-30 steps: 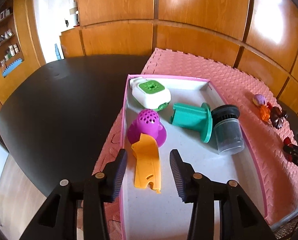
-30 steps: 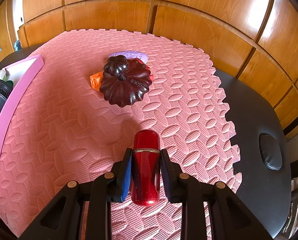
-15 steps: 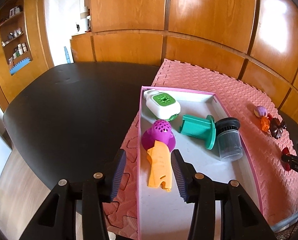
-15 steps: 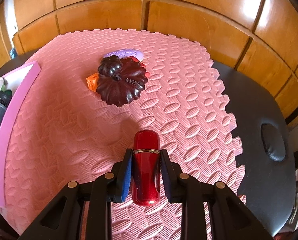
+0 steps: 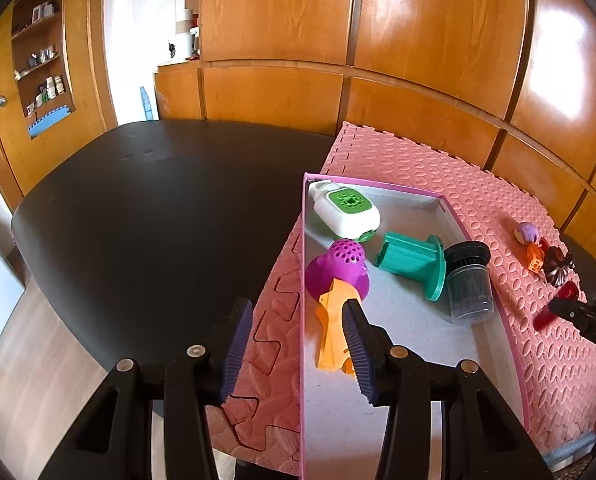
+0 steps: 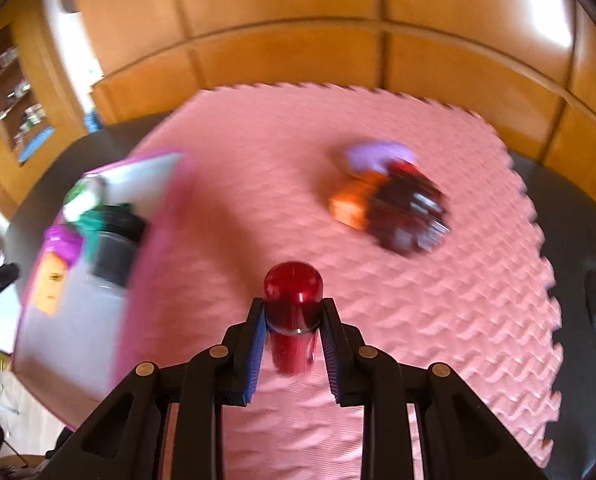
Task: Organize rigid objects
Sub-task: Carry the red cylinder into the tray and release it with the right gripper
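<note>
My right gripper (image 6: 293, 320) is shut on a glossy red capsule-shaped bottle (image 6: 293, 300), held above the pink foam mat (image 6: 257, 200); the same bottle (image 5: 556, 311) shows at the right edge of the left wrist view. My left gripper (image 5: 298, 322) stands open with nothing between its fingers, over the near left wall of the pink-rimmed tray (image 5: 302, 360). In the tray lie an orange piece (image 5: 330, 332), a purple perforated cap (image 5: 338, 270), a teal spool (image 5: 414, 264), a dark-lidded clear jar (image 5: 468, 284) and a white and green device (image 5: 348, 210).
On the mat beyond the tray sit a dark brown pumpkin-shaped object (image 6: 410, 216), an orange block (image 6: 352, 202) and a lilac piece (image 6: 378, 154). Black tabletop (image 5: 157, 216) spreads to the left of the mat. Wooden panelled walls close the back.
My right gripper has lifted with the red bottle and swung left, bringing the tray into its view. My left gripper has drifted left, from over the tray floor to its left wall.
</note>
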A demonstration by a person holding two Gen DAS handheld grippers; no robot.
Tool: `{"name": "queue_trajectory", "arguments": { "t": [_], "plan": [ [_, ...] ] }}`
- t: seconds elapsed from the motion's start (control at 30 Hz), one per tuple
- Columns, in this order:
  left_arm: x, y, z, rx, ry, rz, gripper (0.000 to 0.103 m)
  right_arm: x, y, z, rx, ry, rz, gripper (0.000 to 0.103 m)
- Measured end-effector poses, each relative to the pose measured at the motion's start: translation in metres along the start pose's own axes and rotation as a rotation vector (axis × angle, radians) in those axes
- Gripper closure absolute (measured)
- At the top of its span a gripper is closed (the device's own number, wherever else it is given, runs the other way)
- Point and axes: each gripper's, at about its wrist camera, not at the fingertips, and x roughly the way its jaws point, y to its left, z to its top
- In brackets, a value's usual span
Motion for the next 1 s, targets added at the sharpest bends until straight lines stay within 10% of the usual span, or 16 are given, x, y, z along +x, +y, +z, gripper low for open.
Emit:
{"name": "queue_trajectory", "arguments": {
  "t": [0.47,1.0],
  "plan": [
    [0.002,0.021,-0.004,-0.056,0.002,0.033,0.055,0.017,0.131,0.024,-0.182,0.013,0.259,0.077],
    [0.010,0.026,-0.009,-0.066,0.031,0.039,0.052,0.080,0.185,0.012,-0.222,0.118,0.309,0.076]
  ]
}}
